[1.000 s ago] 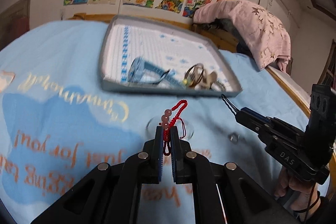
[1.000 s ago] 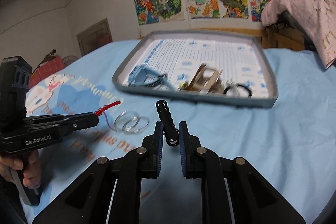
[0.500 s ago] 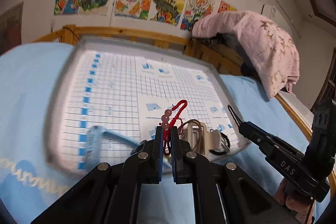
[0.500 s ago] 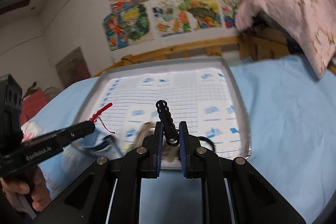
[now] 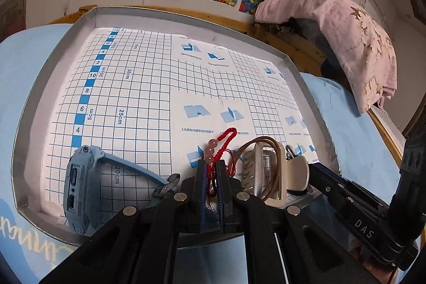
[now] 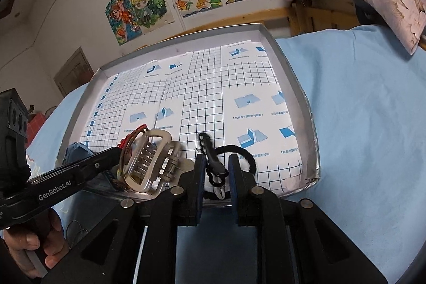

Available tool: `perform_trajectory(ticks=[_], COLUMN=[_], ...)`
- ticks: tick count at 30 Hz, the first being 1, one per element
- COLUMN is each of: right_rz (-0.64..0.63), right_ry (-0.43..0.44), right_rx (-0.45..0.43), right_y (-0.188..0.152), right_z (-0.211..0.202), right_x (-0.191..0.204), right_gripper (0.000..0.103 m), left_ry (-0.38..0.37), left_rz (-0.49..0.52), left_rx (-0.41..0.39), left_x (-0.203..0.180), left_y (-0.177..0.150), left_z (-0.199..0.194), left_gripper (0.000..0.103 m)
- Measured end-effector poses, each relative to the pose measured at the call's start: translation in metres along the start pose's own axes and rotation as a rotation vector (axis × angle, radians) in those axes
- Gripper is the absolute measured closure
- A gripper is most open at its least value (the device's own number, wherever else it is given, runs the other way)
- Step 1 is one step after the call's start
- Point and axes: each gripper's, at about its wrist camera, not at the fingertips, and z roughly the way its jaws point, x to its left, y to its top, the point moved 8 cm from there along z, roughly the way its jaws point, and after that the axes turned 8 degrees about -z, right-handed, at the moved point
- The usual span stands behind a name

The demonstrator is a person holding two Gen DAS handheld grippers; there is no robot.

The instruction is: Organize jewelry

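Blue bedspread (image 6: pixel 359 103), grid-lined tray (image 5: pixel 34 108) on it | my left gripper (image 5: pixel 211 172) clamped on red beaded cord (image 5: pixel 222 145), over tray's near edge | my right gripper (image 6: pixel 216 164) jaws opening, black coil hair tie (image 6: pixel 213 159) loose between them, above tray | step: drop-off | next: release right fully, then left, clear of hair claw (image 5: pixel 269 172)

The tray (image 5: pixel 40 87) lies on the bed (image 6: pixel 359 103), and along its near edge, in the left wrist view, the watch (image 5: pixel 80 185) sits left, the hair clip (image 5: pixel 277 172) right, the beaded cord (image 5: pixel 215 151) between them.
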Motion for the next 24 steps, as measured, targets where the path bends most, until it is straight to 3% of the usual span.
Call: perform_trajectory(ticks=[2,5,8,11,14,15,16,17,19,21,24], right_rz=[0.003,0.017,0.032,0.034,0.017,0.003,-0.015,-0.032,-0.062,-0.086,-0.126], right_ry=[0.001,-0.001,-0.012,-0.026,-0.027,-0.035,-0.041,-0.041,-0.045,-0.036,-0.043], right_rx=[-0.009,-0.035,-0.071,-0.125,-0.188,-0.210,-0.237,-0.257,-0.305,-0.375,-0.453], right_y=[0.000,0.004,0.006,0.012,0.017,0.019,0.021,0.022,0.024,0.023,0.024], right_z=[-0.002,-0.011,-0.026,-0.047,-0.073,-0.083,-0.096,-0.107,-0.133,-0.165,-0.200], right_x=[-0.001,-0.003,-0.009,-0.010,-0.007,-0.004,-0.001,0.002,0.008,0.015,0.026], right_gripper=[0.073,0.070,0.060,0.046,0.033,0.026,0.023,0.017,0.011,0.001,0.001], left_ry=[0.001,-0.011,-0.023,-0.039,-0.070,-0.078,-0.084,-0.092,-0.116,-0.100,-0.103], left_rz=[-0.002,-0.007,-0.014,-0.021,-0.031,-0.040,-0.052,-0.060,-0.065,-0.065,-0.034], left_rx=[0.003,0.014,0.011,-0.015,-0.076,-0.108,-0.149,-0.190,-0.245,-0.311,-0.397], left_x=[0.000,-0.001,-0.002,-0.003,-0.005,-0.005,-0.003,-0.002,0.000,0.003,0.004], left_y=[0.000,0.001,0.002,0.001,0.003,0.003,0.003,0.003,0.001,-0.005,-0.016], left_z=[0.000,-0.001,-0.008,-0.024,-0.053,-0.067,-0.080,-0.095,-0.122,-0.153,-0.191], left_gripper=[0.096,0.092,0.087,0.075,0.051,0.030,0.021,0.019,0.005,0.001,0.000])
